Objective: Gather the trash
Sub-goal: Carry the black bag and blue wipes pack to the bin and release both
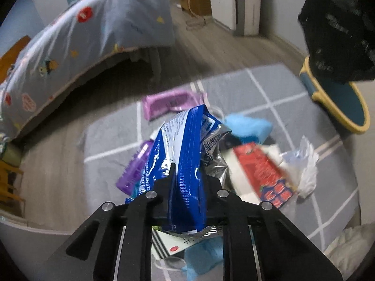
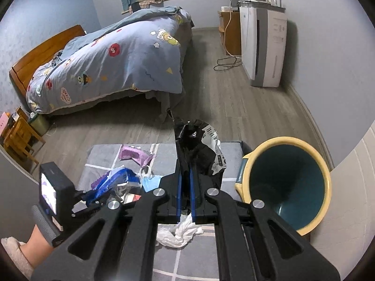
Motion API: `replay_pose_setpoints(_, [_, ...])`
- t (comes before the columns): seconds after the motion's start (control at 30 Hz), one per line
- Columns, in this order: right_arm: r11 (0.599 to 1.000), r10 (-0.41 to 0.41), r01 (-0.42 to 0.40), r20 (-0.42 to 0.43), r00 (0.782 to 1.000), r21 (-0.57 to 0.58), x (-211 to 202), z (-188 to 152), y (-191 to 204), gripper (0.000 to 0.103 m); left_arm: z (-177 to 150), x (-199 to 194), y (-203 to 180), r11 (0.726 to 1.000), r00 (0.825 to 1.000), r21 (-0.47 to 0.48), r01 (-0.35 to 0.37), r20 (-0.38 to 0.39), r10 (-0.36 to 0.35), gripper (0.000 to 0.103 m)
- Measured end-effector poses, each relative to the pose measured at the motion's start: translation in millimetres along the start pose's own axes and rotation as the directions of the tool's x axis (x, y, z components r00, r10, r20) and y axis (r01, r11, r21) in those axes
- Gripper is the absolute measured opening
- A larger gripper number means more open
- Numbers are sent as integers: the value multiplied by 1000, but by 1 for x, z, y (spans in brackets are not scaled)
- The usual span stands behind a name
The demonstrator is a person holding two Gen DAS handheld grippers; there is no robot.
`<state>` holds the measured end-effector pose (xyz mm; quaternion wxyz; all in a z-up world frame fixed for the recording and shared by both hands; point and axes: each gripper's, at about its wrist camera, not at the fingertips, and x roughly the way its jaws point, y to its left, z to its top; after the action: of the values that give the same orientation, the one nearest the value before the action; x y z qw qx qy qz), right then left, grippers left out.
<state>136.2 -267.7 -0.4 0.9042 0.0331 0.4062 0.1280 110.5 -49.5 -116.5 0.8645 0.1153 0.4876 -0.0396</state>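
My left gripper (image 1: pixel 187 175) is shut on a crumpled blue and silver wipes wrapper (image 1: pixel 187 140), held above a pile of litter on the grey rug (image 1: pixel 112 138). The right wrist view shows that gripper (image 2: pixel 100 196) low on the left with the wrapper (image 2: pixel 117 178). My right gripper (image 2: pixel 185 171) is shut on a black plastic bag (image 2: pixel 201 154), which hangs at the top right of the left wrist view (image 1: pixel 337 35). A teal bin with a yellow rim (image 2: pixel 323 164) lies tilted to the right, its mouth facing the camera.
On the rug lie a purple wrapper (image 1: pixel 168 103), a purple bottle (image 1: pixel 138 166), a blue mask (image 1: pixel 248 126), a red carton (image 1: pixel 264 171) and white tissue (image 2: pixel 178 234). A bed (image 2: pixel 112 65) stands behind, a white appliance (image 2: pixel 264 46) at the wall. A slippered foot (image 2: pixel 14 253) is at lower left.
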Motion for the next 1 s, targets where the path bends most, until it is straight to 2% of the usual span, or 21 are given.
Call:
replay_pose_setpoints(0.13, [1000,18,-18,6,1000,1,-7,0,-1,5,9,-27,2,1000,997,-19,2,78,-1,18])
replay_pose_setpoints(0.27, [1000,12,-11,44,999,-17,-17,0,-4,5,22,-51,-1,998,987,-50,40,155,-32,18])
replay_pose_setpoints(0.4, [1000,3,-3,60,998,-3,-24,-1,-21,5,40,-74,-16,996,969,-46,82,238,-69,18])
replay_pose_setpoints(0.5, [999,8,-11,69,998,38,-28,0,-41,5,52,-82,-32,992,956,-32,119,273,-106,18])
replay_pose_setpoints(0.8, [988,-38,20,110,993,155,-44,8,-116,5,84,-93,-96,980,928,84,180,315,-197,18])
replay_pose_setpoints(0.9, [981,-65,44,109,992,191,-44,10,-141,5,94,-92,-117,971,919,112,213,314,-238,18])
replay_pose_setpoints(1.0, [971,-94,69,101,991,228,-41,8,-167,5,100,-87,-145,959,918,165,229,292,-270,18])
